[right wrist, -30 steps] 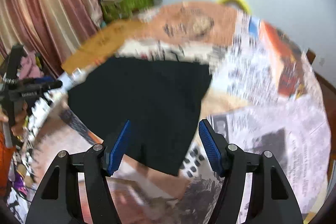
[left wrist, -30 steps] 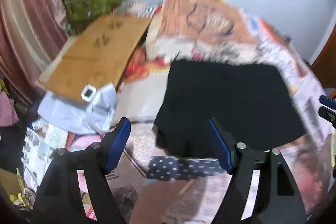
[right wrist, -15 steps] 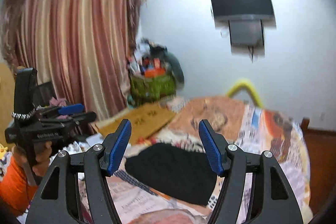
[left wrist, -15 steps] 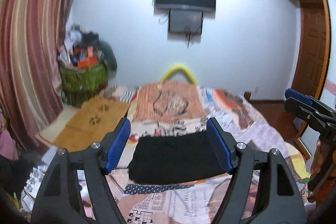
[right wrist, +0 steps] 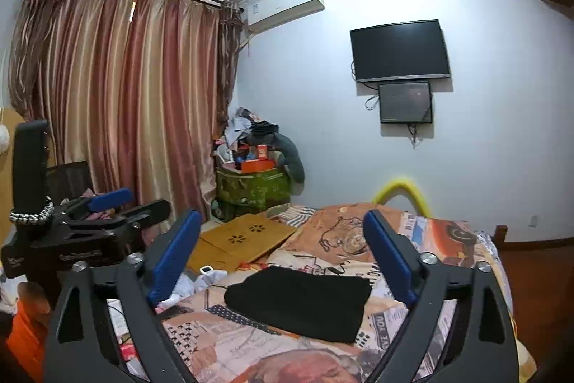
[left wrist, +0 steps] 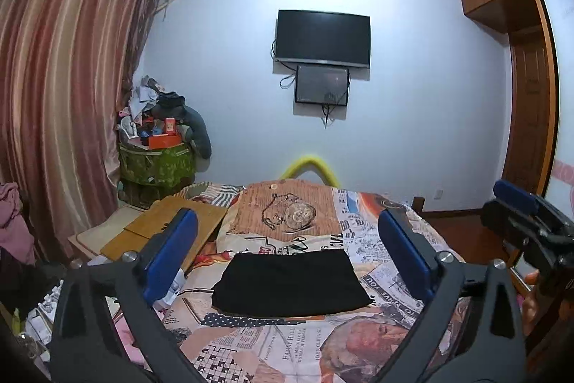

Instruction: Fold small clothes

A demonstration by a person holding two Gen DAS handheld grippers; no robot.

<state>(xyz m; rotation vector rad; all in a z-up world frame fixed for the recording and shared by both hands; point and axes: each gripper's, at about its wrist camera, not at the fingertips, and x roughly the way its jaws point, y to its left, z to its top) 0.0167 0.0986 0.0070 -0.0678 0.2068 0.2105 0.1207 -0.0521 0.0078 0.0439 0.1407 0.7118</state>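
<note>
My left claw [left wrist: 287, 250] is spread wide and holds nothing. My right claw [right wrist: 283, 255] is likewise wide and holds nothing. The folded black garment [left wrist: 290, 282] lies flat on the bed [left wrist: 287, 347], centred between its side edges, well clear of both claws.

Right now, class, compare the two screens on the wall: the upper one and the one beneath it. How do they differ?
1. Size: the upper screen is clearly wider than the lower screen.
2. Mounting: the upper screen sits higher, and its bottom edge overlaps the lower screen's top.
3. Cables: loose cables dangle around the lower screen; none show at the upper screen's top or sides.

Shared: both are dark, rectangular and fixed to the pale wall above the bed.
</note>
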